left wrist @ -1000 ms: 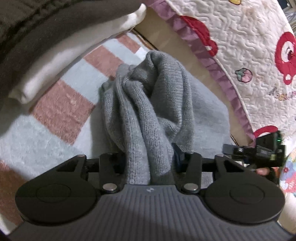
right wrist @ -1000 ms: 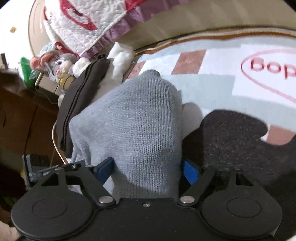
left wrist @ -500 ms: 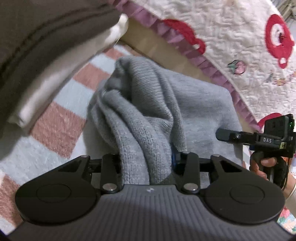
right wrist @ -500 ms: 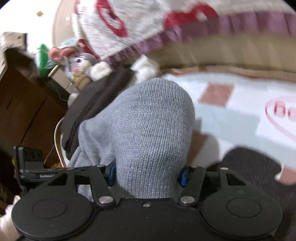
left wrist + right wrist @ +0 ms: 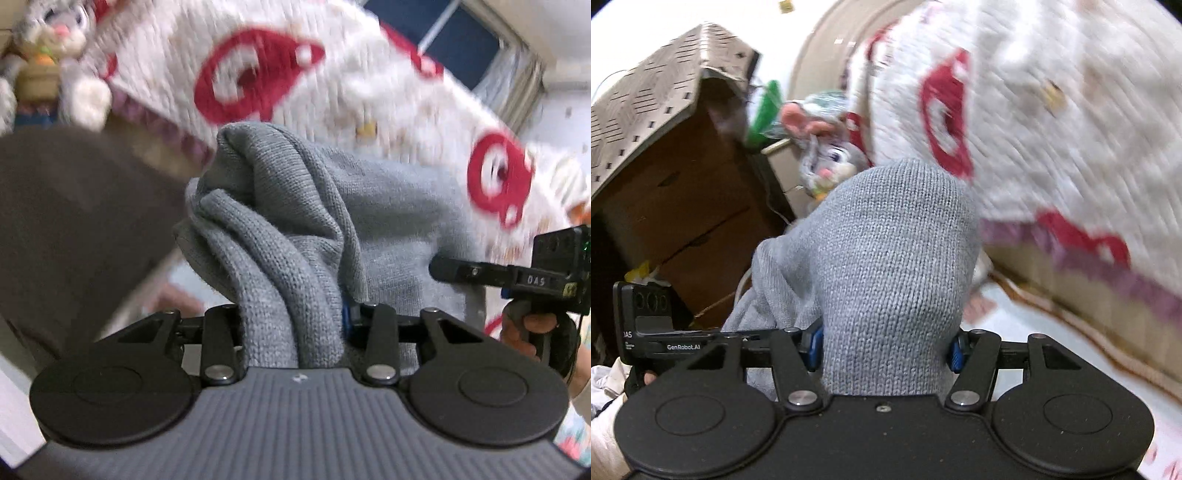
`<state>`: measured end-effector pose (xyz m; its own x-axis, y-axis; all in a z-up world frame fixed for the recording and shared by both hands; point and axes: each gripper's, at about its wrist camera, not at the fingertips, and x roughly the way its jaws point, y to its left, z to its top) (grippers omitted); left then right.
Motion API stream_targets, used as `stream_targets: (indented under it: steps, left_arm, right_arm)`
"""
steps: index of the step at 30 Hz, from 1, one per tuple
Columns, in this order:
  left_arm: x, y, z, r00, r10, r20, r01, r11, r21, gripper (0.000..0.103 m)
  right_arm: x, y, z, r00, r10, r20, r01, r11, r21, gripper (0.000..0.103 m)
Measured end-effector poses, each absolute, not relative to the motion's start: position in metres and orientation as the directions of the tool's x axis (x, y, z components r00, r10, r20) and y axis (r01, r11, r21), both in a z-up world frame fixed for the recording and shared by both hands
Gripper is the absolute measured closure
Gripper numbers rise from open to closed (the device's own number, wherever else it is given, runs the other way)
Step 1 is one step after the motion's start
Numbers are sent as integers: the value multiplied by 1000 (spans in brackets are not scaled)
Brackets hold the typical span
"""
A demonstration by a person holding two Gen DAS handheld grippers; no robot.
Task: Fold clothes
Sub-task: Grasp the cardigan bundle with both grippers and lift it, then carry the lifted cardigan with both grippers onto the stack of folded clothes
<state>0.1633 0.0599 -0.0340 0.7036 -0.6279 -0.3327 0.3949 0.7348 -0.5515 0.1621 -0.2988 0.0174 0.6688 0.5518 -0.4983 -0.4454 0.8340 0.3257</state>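
Between the fingers of my left gripper [image 5: 291, 325] sits a bunched fold of the grey knitted sweater [image 5: 295, 221], and the pads pinch it tight; the knit rises in thick ridges ahead of the jaws and spreads out flat toward the right. Far right in that same view I see my right gripper [image 5: 461, 273] side-on, reaching into the edge of the same sweater, with the fingers of the person's hand [image 5: 532, 328] wrapped round its handle.

From the right wrist view, the right gripper [image 5: 886, 347] has a broad hump of the sweater [image 5: 886, 258] filling the whole gap between its blue pads [image 5: 955, 354], which press on the cloth from both sides, jaws set wider than on the left. My left gripper [image 5: 701, 341] shows at the near left, its side lettered, with the knit trailing down to it.

Behind the sweater hangs a white quilt [image 5: 332, 92] with red shapes and a purple frilled edge, blurred. A grey plush rabbit [image 5: 831, 158] sits at the far left beside a brown cardboard box [image 5: 676, 192]. A dark brown cloth [image 5: 74, 221] fills the left of the left wrist view. A pale rug with pinkish patches [image 5: 1034, 332] lies below at the right.
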Motion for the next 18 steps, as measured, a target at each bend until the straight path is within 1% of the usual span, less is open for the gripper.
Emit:
stream_targets:
  steps: [2,5,7,9,11,14,18]
  left_arm:
    - [163,77,-14,751,-593,-291,376,746,-549,66]
    - [164,108,5,821,-526,-221,323,748,-579,67]
    - [167,120,16,859,-466,-214,285,780,-557,67]
    - [177,133,25,882,-421,-211,249,798,-549,67]
    - [190,147,27,898,-391,-201,223,799,-559,67]
    - [204,172,21,921,-344,-185,180,795,-579,67]
    - [202,195,4,934,-302,-190,134,791,-597,67]
  right_arm:
    - [189,-284,43,623,585,-520,-481,810,336,39]
    - [234,-251,73,558,619,-553,-541,777,323,39]
    - [266,-222,92,517,632,-577,-585,753,301,39]
    - [293,-190,104,479,616,-626,-630,737,243,38]
    - [312,-167,107,470,602,-645,-647,732,212,38]
    - [342,-144,101,454,635,-626,-668,707,232,38]
    - [371,-116,81,379,687,-620,-718,641,271,38]
